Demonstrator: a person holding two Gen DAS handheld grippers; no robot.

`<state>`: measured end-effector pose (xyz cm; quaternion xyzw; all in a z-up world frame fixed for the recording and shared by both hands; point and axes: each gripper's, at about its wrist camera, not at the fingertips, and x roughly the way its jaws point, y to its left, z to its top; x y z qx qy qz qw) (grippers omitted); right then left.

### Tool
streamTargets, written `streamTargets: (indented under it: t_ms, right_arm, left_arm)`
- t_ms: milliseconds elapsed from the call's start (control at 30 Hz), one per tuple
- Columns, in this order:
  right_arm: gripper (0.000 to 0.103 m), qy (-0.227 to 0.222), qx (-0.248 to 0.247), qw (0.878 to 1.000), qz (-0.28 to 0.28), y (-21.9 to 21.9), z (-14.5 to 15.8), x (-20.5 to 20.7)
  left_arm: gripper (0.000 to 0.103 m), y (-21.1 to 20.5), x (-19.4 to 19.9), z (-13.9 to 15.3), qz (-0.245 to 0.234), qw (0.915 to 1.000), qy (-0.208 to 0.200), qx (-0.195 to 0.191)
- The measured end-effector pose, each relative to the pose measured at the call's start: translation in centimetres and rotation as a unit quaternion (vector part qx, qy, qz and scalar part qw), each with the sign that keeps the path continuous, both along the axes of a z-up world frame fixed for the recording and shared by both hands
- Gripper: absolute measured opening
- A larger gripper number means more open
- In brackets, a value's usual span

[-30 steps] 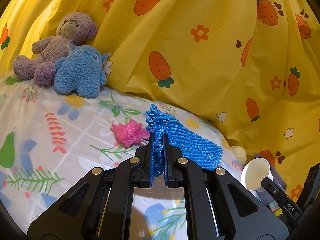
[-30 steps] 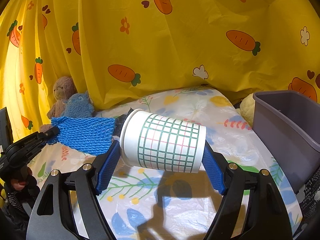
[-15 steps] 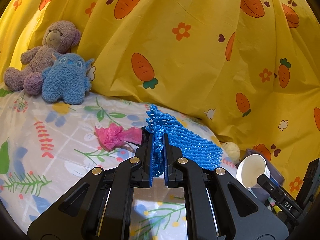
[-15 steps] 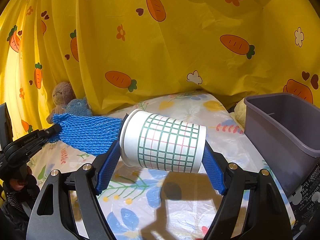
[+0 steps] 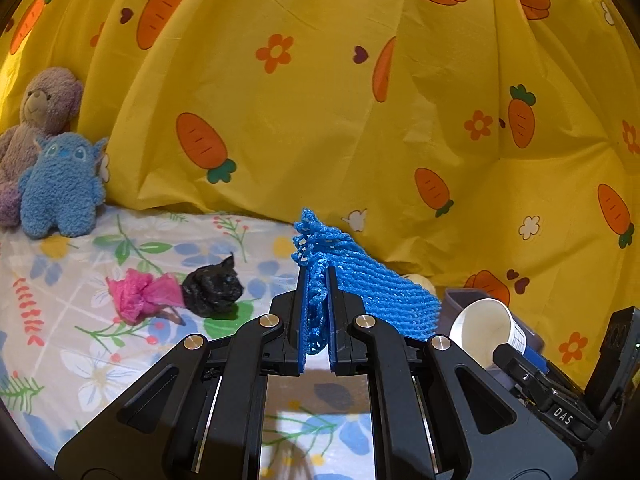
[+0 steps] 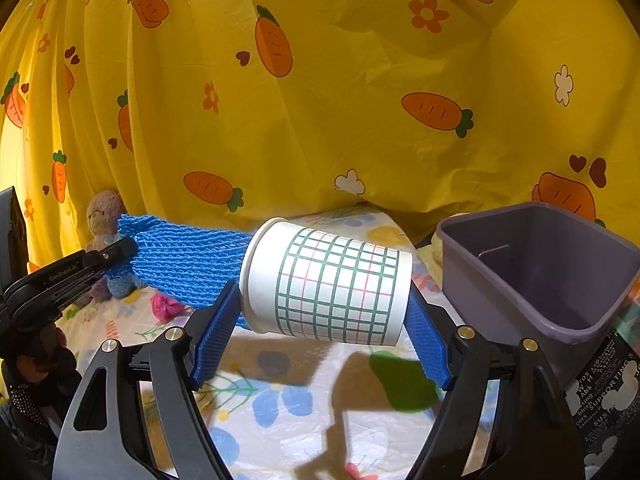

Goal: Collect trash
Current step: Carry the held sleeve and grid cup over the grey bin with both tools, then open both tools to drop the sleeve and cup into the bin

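Observation:
My left gripper (image 5: 316, 320) is shut on a blue foam net (image 5: 372, 288) and holds it above the bed; the net also shows in the right wrist view (image 6: 184, 260). My right gripper (image 6: 320, 316) is shut on a white paper cup with a green grid (image 6: 328, 284), held sideways in the air just left of a purple bin (image 6: 552, 276). The cup (image 5: 484, 332) and the bin (image 5: 460, 300) show at the lower right of the left wrist view. A pink crumpled wrapper (image 5: 142, 296) and a black crumpled bag (image 5: 212, 290) lie on the floral sheet (image 5: 80, 340).
A blue plush (image 5: 60, 192) and a purple teddy bear (image 5: 36, 116) sit at the far left against the yellow carrot curtain (image 5: 320, 100). A pale round thing (image 6: 436, 248) lies behind the bin. A printed black bag (image 6: 608, 384) stands at the bin's right.
Both grippers have swung to the right with their loads. The bin has come closer in the right wrist view. The black bag has come into the left wrist view beside the pink wrapper.

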<state>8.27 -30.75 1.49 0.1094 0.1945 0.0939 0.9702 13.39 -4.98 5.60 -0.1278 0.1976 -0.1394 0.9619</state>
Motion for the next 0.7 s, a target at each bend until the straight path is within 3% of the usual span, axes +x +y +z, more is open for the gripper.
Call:
streamTargets:
  t_ms: [233, 433, 700]
  right_arm:
    - [0.076, -0.029, 0.002, 0.998, -0.063, -4.7, 2.1, -0.6]
    - [0.076, -0.038, 0.009, 0.99, -0.133, -10.0, 2.6, -1.2]
    - [0.076, -0.036, 0.015, 0.981, -0.19, -14.1, 1.9, -1.4]
  left_arm:
    - [0.007, -7.3, 2.4, 2.0, -0.074, 0.9972, -0.01, 0.008]
    - [0.007, -14.1, 4.2, 2.9, -0.145, 0.9893, -0.013, 0.007]
    - [0.007, -21.0, 7.3, 0.6, -0.19, 0.9817, 0.014, 0.009]
